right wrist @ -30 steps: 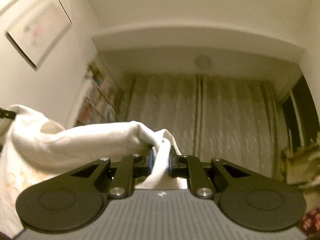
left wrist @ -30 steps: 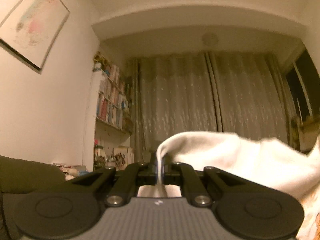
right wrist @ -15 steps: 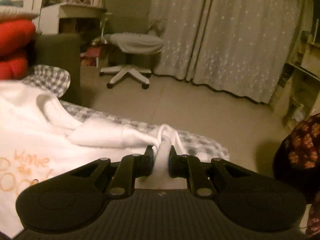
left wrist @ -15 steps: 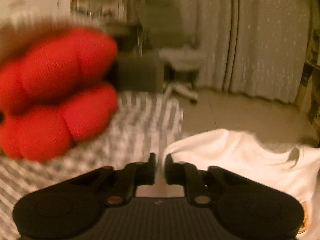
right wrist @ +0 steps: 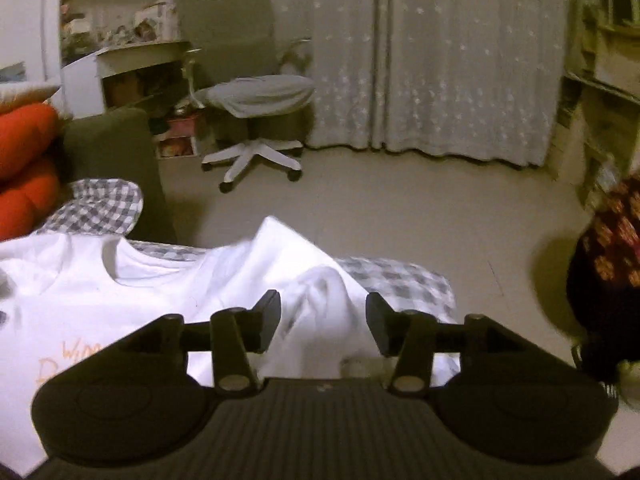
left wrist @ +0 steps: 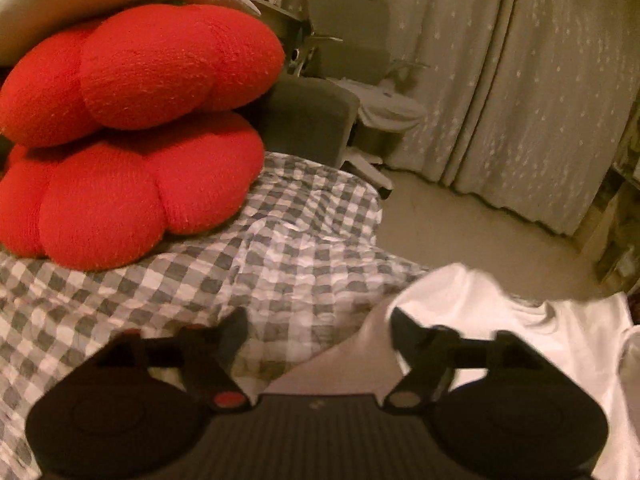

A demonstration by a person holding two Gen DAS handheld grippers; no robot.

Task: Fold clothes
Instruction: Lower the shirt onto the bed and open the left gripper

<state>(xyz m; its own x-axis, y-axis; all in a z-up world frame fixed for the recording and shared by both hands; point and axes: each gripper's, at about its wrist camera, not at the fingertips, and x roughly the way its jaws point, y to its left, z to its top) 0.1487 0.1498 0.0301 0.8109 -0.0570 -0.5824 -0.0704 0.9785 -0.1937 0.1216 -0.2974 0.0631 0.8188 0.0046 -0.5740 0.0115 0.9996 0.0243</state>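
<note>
left gripper: jaws just opened, spread, empty | right gripper: just opened, straddling white T-shirt shoulder | risk: pads snag cloth, spoiling the lay

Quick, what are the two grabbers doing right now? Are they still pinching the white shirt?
Left gripper: open, jaws just opened, white shirt let go.
Right gripper: open, jaws just opened; shirt fabric between them, not pinched.
</note>
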